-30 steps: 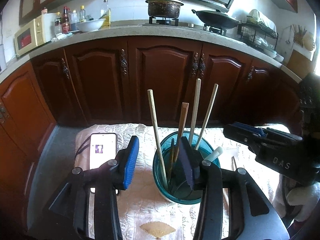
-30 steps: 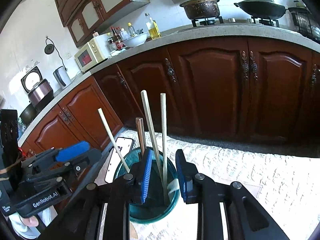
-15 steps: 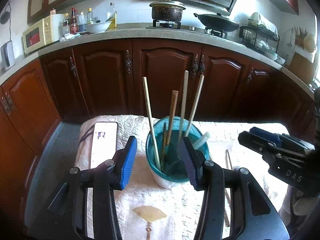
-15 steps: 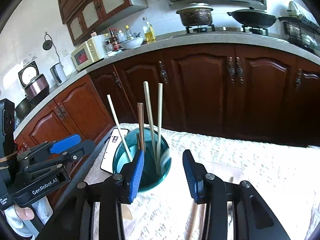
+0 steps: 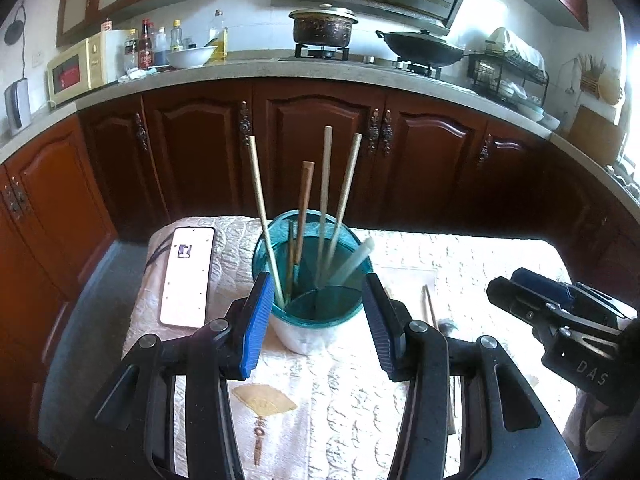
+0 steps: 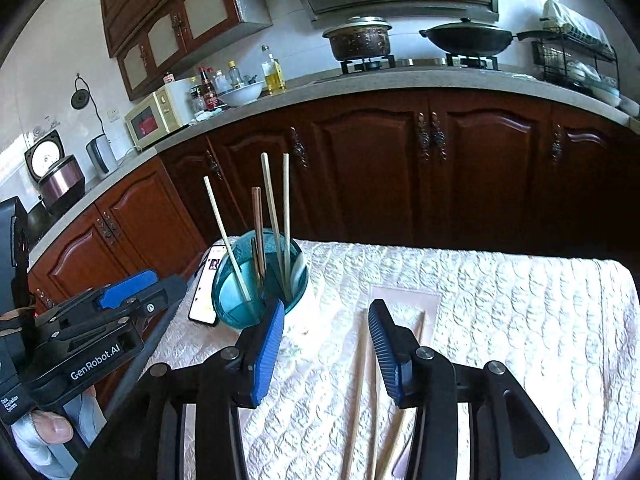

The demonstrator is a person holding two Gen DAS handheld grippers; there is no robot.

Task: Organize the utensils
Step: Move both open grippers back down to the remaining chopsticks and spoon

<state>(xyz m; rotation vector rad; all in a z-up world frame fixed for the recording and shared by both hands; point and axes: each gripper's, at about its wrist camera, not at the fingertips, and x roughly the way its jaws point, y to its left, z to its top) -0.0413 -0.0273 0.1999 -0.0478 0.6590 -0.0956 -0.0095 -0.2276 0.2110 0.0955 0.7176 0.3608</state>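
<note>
The utensils were split between two places: several chopsticks [image 5: 326,184] stood upright in the teal holder [image 5: 316,312], along with a pale straw-like piece, while a few more chopsticks [image 6: 360,392] lay flat on the quilted cloth [image 6: 520,320]. A second ago your right gripper [image 6: 328,352] sat right over the holder with its jaws nearly closed around a standing chopstick; now it had backed away, the holder lay ahead and to its left, and its jaws were opening with nothing pinched between them. That reads as a chopstick just dropped into the holder and let go. The loose chopsticks lay on the cloth directly beneath and between its spread fingers, so the next pick was probably already lined up. Your left gripper [image 5: 314,320] had drawn back as well: the holder, which had been between its fingers, now stood just ahead of the tips, framed by them but untouched, jaws released and empty. A phone [image 5: 186,276] lay ahead and to its left on the cloth. Judging by what remained flat, the task was well along but not finished.
</note>
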